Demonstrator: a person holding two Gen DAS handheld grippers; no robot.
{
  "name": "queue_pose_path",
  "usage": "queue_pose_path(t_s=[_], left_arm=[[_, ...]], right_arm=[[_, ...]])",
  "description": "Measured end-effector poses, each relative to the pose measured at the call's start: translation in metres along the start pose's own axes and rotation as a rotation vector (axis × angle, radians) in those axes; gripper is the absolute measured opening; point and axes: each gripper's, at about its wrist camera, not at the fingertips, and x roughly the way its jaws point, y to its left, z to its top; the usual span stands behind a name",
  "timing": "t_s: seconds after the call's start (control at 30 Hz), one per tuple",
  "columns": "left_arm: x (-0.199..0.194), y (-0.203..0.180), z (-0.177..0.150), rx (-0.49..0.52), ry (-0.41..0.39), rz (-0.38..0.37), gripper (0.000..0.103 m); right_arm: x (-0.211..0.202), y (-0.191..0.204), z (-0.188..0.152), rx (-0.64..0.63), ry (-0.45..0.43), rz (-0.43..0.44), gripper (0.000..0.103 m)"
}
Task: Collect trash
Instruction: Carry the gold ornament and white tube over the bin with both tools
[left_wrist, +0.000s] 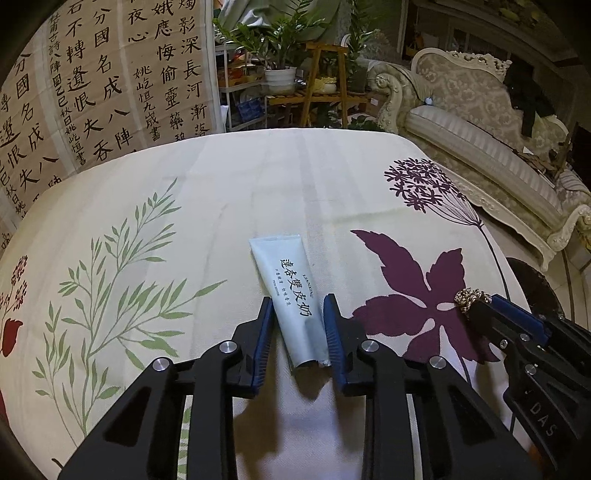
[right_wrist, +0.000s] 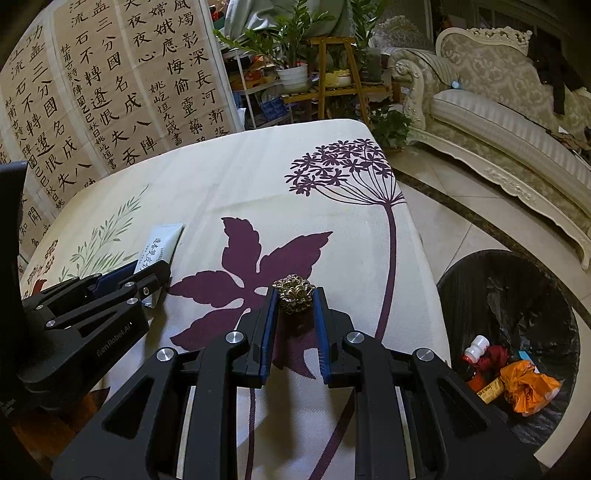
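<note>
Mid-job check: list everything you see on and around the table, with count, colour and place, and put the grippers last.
tube: one, pale blue-white, flat on the tablecloth
scouring ball: one, gold, on the purple leaf print
tablecloth: one, cream with plant prints, over the table
bin: one, black-lined, on the floor right of the table, rubbish inside
sofa: one, cream, beyond the table
left hand-held gripper: black, blue pads, around the tube
right hand-held gripper: black, blue pads, shut on the scouring ball

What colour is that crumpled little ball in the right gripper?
Shiny gold; the ball shows best in the right wrist view.
</note>
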Motion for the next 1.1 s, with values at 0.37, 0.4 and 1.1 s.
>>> queue_pose_path(t_s=[0.37, 0.4, 1.1], left_arm=[[-0.021, -0.004, -0.009, 0.002, -0.024, -0.015, 0.028], [-0.024, -0.004, -0.010, 0.003, -0.026, -0.017, 0.028], [-0.064, -0.085, -0.031, 0.125, -0.090, -0.176, 0.028]], right_arm=[[-0.013, -0.002, -0.008, 0.001, -0.014, -0.012, 0.019], [-0.016, -0.003, -0.009, 0.002, -0.018, -0.014, 0.019], [-0.092, -0.088, -0.048, 0.141, -0.106, -0.190, 0.019]])
